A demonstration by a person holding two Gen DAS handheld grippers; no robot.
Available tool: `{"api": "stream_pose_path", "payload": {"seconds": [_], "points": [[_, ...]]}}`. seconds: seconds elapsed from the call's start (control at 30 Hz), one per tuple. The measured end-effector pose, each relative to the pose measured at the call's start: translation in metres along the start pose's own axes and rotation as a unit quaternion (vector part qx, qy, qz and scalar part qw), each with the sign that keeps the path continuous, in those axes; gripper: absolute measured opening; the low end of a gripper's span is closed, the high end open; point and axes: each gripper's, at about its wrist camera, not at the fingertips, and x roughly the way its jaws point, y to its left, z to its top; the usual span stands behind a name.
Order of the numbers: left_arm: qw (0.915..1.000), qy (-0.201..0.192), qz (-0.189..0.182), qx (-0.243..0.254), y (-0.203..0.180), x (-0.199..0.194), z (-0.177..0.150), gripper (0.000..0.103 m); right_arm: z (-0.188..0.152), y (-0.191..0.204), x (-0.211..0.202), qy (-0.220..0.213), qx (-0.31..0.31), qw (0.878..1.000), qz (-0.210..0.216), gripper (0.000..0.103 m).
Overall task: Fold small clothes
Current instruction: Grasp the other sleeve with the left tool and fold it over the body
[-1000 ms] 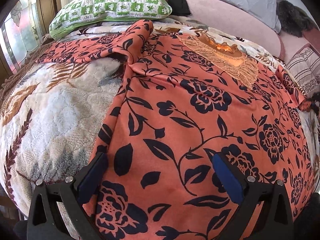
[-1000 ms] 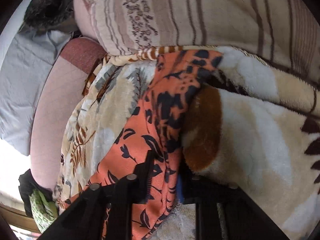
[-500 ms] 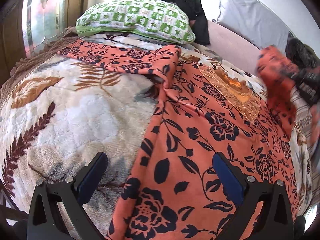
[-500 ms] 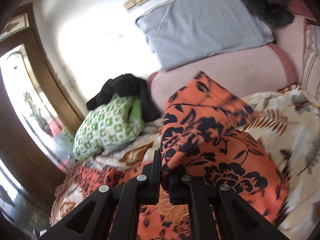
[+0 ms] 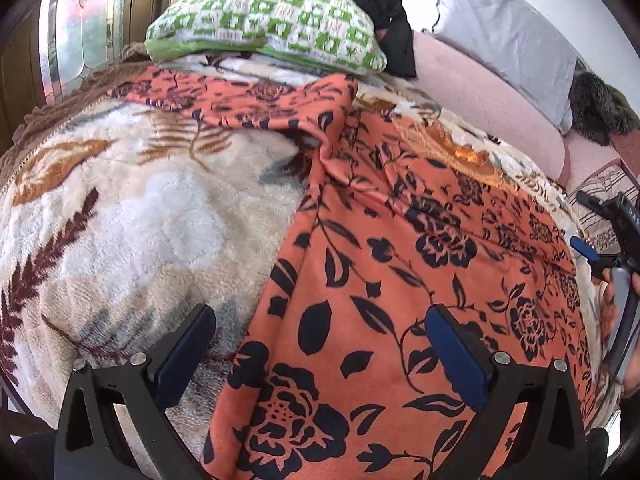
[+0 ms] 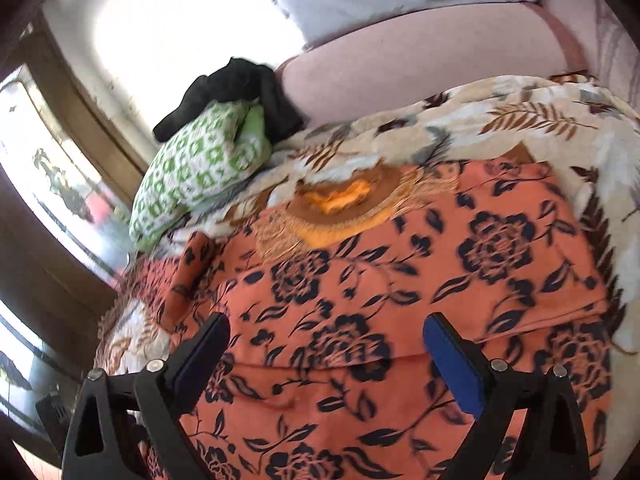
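Item one: an orange garment [image 5: 400,280] printed with black flowers and leaves, which we find spread flat on a bed, over a cream plush blanket [image 5: 140,220] patterned with brown fern leaves. Its embroidered neckline [image 6: 340,208] lies at the far end, toward the pillows. One sleeve [image 5: 240,100] stretches out to the far left across the blanket; on the right side, in the right wrist view, a part of the cloth [image 6: 520,248] lies folded over the body of the garment, its edge forming a straight crease. Item two: our left gripper [image 5: 320,344], fingers wide apart and holding nothing, poised above the near hem, with the garment's left edge running between its blue pads [image 5: 456,356]. Item three: our right gripper [image 6: 326,360], likewise spread apart and empty, above the middle of the garment; it also shows at the right edge of the left wrist view [image 5: 600,240]. Further entries: a green-and-white checked pillow [image 5: 272,24] at the far side of the bed, a black garment [image 5: 380,12] just behind it, a grey pillow [image 5: 508,36] to the far right, and a pink bolster [image 5: 480,100] in front of the grey pillow.
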Motion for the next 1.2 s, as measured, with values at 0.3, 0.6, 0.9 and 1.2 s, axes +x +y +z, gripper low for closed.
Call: {"api": "stream_pose_path", "payload": {"seconds": [0.3,0.6,0.9,1.2], "points": [[0.9977,0.017,0.055,0.035,-0.012,0.02,-0.011,0.103,0.04,-0.1,0.004,-0.002,0.19,0.979,0.068,0.099],[0.9987,0.036,0.021,0.028,-0.004,0.011,0.002,0.103,0.067,-0.148,0.023,-0.011,0.226,0.973,0.037,0.099],[0.9819,-0.062,-0.117,-0.136,0.096,-0.02,0.126,0.103,-0.058,-0.058,-0.033,0.03,0.026,0.996,0.075,0.099],[0.9439,-0.057,-0.103,-0.309,0.236,0.066,0.231,0.085,-0.103,-0.054,-0.01,0.052,-0.03,0.997,0.043,0.1]]}}
